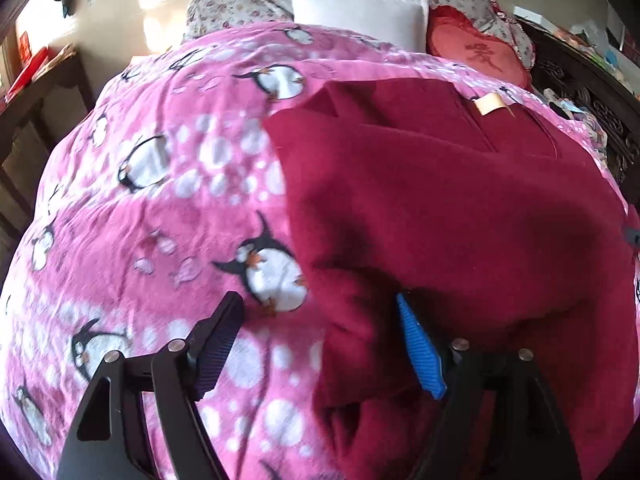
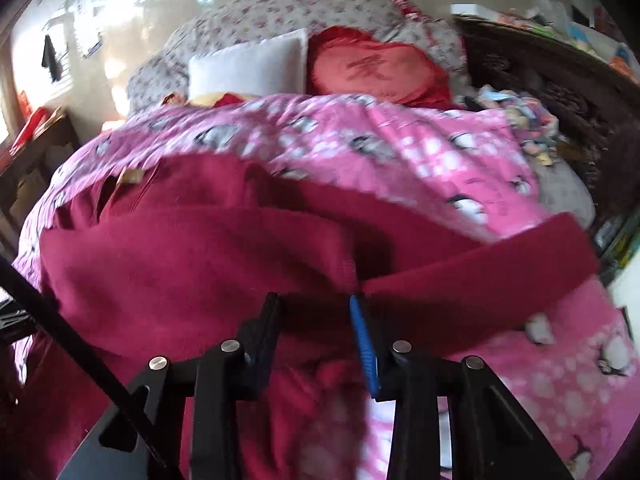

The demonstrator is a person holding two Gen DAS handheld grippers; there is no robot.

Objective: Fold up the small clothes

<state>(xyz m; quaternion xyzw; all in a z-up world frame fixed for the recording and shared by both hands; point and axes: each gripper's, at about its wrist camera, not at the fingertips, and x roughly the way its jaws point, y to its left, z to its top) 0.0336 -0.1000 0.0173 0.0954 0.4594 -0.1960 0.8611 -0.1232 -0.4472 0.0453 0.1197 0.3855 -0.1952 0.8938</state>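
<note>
1. Dark red garment point(image 1: 440, 200) lies on the pink penguin blanket point(image 1: 160, 184), its near edge running out of frame in both wrist views.
2. Right wrist view is motion-blurred; fine fabric detail is unreadable there.
3. Left gripper point(image 1: 320, 320): fingers set wide apart, nothing clamped; the garment's left edge lies between them, and the blue pad point(image 1: 420, 352) sits over the garment.
4. Right gripper point(image 2: 316, 312): fingers partly apart over the garment; contact with the cloth cannot be determined.
5. Beyond the garment: a tan tag point(image 1: 490, 103) at its far edge, then a white pillow point(image 1: 360, 14) and a red heart cushion point(image 2: 376, 70).
6. Containers: none discernible.
</note>
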